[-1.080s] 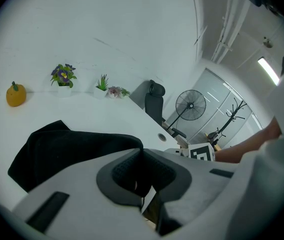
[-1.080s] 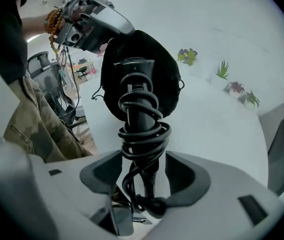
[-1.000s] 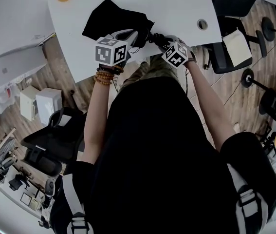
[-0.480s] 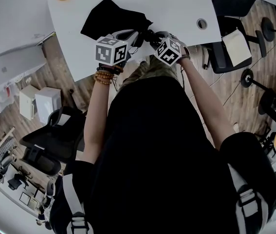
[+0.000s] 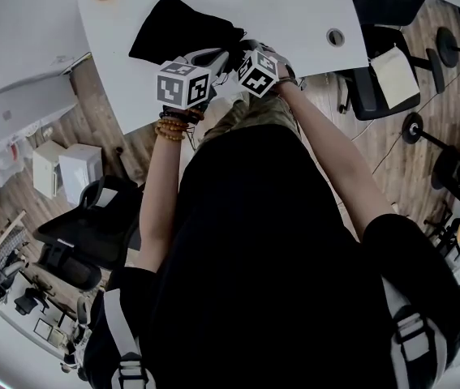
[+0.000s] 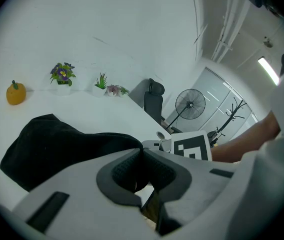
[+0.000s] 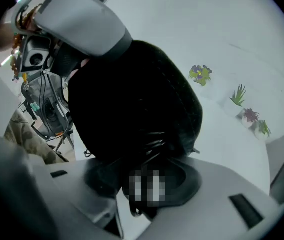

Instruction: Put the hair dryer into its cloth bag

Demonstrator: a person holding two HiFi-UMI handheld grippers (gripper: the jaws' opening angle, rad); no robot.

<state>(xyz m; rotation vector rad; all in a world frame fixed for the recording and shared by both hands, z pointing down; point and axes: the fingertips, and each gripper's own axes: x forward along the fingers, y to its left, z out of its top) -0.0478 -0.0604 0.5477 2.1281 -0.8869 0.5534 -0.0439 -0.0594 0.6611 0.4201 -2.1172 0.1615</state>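
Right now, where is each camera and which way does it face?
Head view: on the head, steeply down at table and cloth bag; torso, both arms show.
Left gripper view: on left claw, shut on bag edge, facing across the table; right forearm shows.
Right gripper view: on right claw, jaws just closing on hair dryer, facing the bag; left wrist shows.
Shared by gripper views: bag, flower pots.

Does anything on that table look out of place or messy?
Nothing stands out. The black cloth bag lies rumpled on the white table, its edge pinched in the left gripper. The little potted plants and yellow fruit ornament stand upright.
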